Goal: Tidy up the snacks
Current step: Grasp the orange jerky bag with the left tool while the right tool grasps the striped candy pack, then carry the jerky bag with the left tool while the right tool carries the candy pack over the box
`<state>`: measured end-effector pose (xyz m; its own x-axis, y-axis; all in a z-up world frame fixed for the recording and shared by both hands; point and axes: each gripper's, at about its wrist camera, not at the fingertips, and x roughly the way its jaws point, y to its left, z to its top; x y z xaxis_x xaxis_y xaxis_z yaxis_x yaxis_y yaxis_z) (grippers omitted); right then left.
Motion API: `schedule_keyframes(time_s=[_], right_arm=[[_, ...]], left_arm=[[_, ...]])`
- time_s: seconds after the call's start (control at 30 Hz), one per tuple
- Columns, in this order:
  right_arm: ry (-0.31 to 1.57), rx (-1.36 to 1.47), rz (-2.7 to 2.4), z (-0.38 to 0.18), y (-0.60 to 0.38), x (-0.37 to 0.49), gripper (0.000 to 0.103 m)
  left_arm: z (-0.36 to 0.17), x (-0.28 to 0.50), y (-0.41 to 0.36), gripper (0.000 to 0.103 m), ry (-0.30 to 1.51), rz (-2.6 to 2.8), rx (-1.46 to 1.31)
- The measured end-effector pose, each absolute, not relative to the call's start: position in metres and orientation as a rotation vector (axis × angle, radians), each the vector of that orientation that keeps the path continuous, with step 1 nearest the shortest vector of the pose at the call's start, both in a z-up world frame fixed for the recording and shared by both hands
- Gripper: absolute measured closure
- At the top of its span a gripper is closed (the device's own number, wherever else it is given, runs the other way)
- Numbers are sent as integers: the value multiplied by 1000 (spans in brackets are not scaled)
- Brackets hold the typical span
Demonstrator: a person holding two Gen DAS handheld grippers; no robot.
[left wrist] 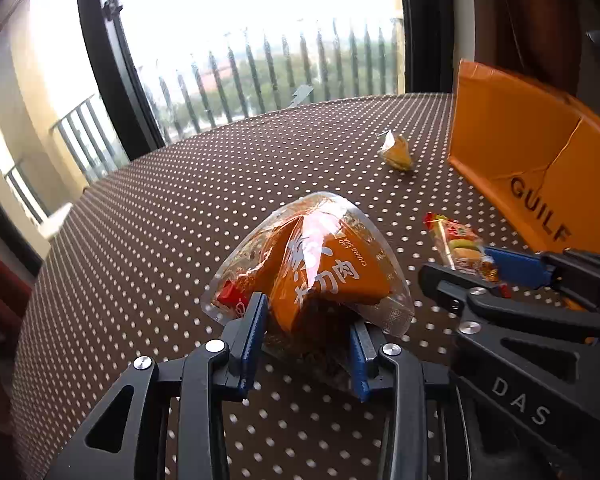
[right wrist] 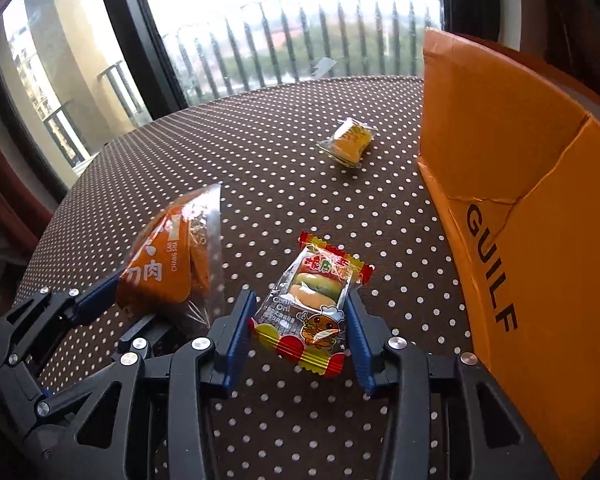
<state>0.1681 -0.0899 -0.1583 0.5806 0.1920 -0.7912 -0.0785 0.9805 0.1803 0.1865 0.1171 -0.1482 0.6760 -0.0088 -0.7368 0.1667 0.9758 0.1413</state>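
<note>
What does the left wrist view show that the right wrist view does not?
Only the left wrist view shows the full printed front of the orange packet and the left gripper closed on it head-on. Only the right wrist view shows the burger candy's cartoon face and the right gripper clamping its sides. Both share the small yellow snack lying loose on the dotted tablecloth, the open cardboard box and the window railing.
</note>
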Motion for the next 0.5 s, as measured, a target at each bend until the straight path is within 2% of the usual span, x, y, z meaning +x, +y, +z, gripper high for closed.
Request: schedule_keyframes(time_s=[0.5], right_arm=[[862,97,182,-123,-89,140,56]], left_arm=[[-119,152,108,69,783,-105,82]])
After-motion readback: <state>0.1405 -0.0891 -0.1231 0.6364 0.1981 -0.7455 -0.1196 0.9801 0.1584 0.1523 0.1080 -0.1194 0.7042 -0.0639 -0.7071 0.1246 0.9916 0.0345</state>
